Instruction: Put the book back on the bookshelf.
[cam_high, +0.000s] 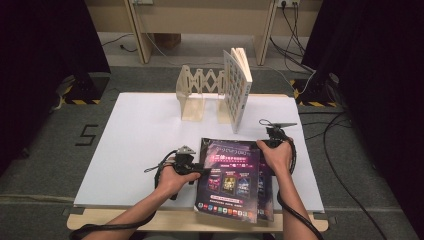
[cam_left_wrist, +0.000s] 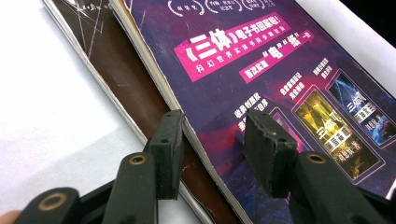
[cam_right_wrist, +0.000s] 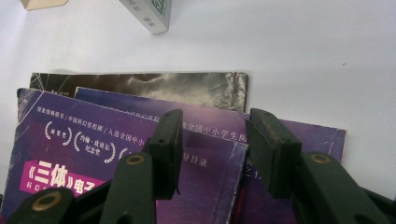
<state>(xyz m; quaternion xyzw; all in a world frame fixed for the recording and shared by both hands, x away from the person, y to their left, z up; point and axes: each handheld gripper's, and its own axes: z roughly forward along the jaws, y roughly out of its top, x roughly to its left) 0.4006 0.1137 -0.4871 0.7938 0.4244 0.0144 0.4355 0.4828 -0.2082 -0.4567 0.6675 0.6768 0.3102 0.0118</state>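
A stack of three thin books lies at the front of the white board (cam_high: 140, 145). The top one has a purple cover (cam_high: 230, 180) (cam_left_wrist: 261, 70) (cam_right_wrist: 70, 154). Under it are a second purple book (cam_right_wrist: 308, 140) and a dark brown one (cam_left_wrist: 121, 79) (cam_right_wrist: 163, 84). My left gripper (cam_high: 196, 171) (cam_left_wrist: 213, 116) is open at the stack's left edge. One jaw hangs over the purple cover, the other over the brown book beside that edge. My right gripper (cam_high: 265, 145) (cam_right_wrist: 212, 123) is open over the stack's far right corner, with its jaws above the covers.
A wooden folding book rack (cam_high: 197, 92) stands at the back of the board, with a white patterned book (cam_high: 237, 90) (cam_right_wrist: 152, 14) upright at its right end. Black cables trail from both grippers. The stack's near edge reaches the table's front edge.
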